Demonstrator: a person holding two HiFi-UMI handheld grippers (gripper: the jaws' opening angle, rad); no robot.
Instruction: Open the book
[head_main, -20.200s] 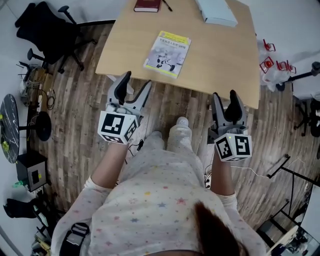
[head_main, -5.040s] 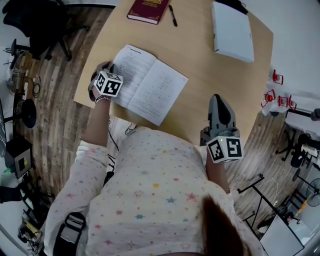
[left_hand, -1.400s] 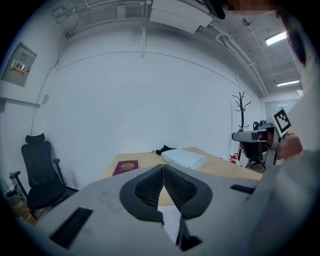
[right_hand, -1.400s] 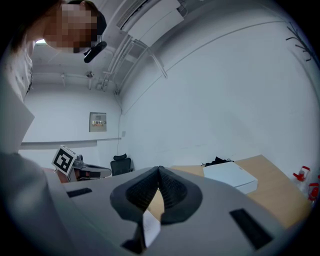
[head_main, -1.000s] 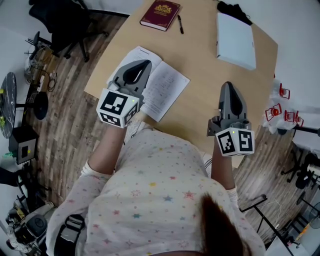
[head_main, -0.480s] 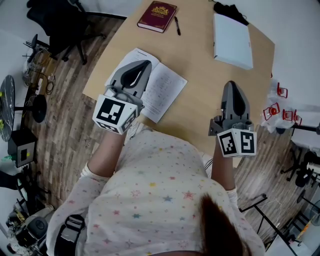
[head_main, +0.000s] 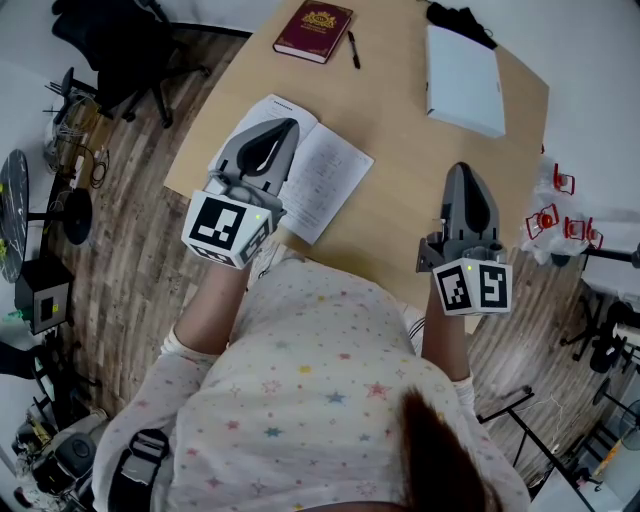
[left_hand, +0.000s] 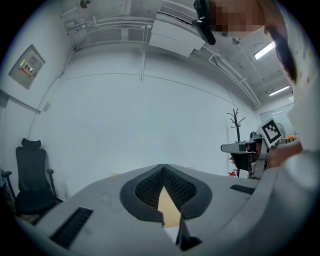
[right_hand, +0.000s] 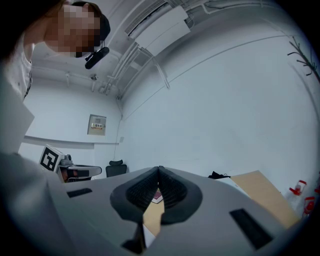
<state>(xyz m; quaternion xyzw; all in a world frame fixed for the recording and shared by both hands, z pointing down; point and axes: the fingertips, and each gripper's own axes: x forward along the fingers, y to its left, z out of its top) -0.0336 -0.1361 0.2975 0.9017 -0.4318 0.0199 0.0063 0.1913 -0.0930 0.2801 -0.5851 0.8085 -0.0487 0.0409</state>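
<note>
The book lies open on the wooden table, its white printed pages up, near the table's front-left edge. My left gripper hovers over the book's left page, raised off it, jaws shut with nothing between them. In the left gripper view the gripper shows its pads meeting at the tip. My right gripper is held above the table's front right, away from the book, also shut and empty. The right gripper view shows this gripper closed too.
A dark red closed book and a pen lie at the table's far side. A white flat box sits at the far right with a black item behind it. A black office chair stands left of the table.
The left gripper has drifted slightly back toward the person and to the left, still above the open book. The right gripper has barely moved.
</note>
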